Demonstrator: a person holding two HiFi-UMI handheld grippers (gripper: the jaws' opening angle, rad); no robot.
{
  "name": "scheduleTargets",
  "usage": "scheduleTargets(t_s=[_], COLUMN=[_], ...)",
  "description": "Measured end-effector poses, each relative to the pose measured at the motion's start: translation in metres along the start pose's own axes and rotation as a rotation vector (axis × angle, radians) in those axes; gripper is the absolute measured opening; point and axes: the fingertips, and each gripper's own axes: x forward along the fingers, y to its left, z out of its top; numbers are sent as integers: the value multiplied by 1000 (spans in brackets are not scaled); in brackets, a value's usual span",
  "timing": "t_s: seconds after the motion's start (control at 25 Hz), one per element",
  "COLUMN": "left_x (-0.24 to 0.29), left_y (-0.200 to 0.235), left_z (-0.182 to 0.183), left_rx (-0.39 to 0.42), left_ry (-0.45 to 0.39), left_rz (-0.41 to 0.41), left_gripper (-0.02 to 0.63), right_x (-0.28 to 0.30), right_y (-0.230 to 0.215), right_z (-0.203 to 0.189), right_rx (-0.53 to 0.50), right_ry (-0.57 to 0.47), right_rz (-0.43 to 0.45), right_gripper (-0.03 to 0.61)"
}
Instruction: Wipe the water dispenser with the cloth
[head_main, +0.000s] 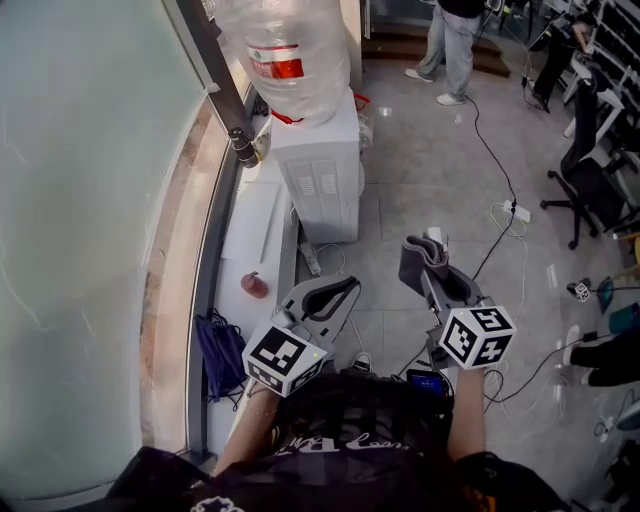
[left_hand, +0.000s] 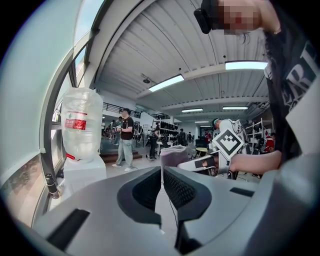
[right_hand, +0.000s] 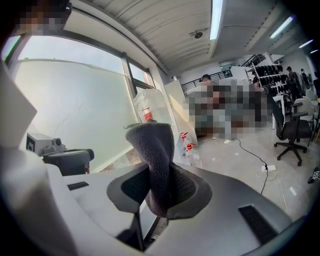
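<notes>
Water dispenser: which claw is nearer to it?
Left. The left claw is in front of the water dispenser, not touching; the right claw, holding the cloth, is farther off to the right.

Head view looks steeply down; all three views share the water dispenser (head_main: 318, 170).

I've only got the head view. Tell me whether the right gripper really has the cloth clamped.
Observer: Yes. In the right gripper view, the right gripper is shut on the grey cloth, which stands up out of the jaws.
Operator: Now report the left one.
Observer: In the left gripper view, the left gripper is shut, its jaws together with nothing between them.
</notes>
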Motion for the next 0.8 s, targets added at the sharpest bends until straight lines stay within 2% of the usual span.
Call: scheduleTargets(t_s=[0.8], left_x=[2], left_y=[-11], left_z=[-6], left_rx=[-3], left_ry=[3], left_rz=[3], left_gripper=[31], right_x=[-12], right_y=[-13], right_z=[-17], right_rx=[18], right_ry=[9], right_rz=[-20], right_gripper=[98])
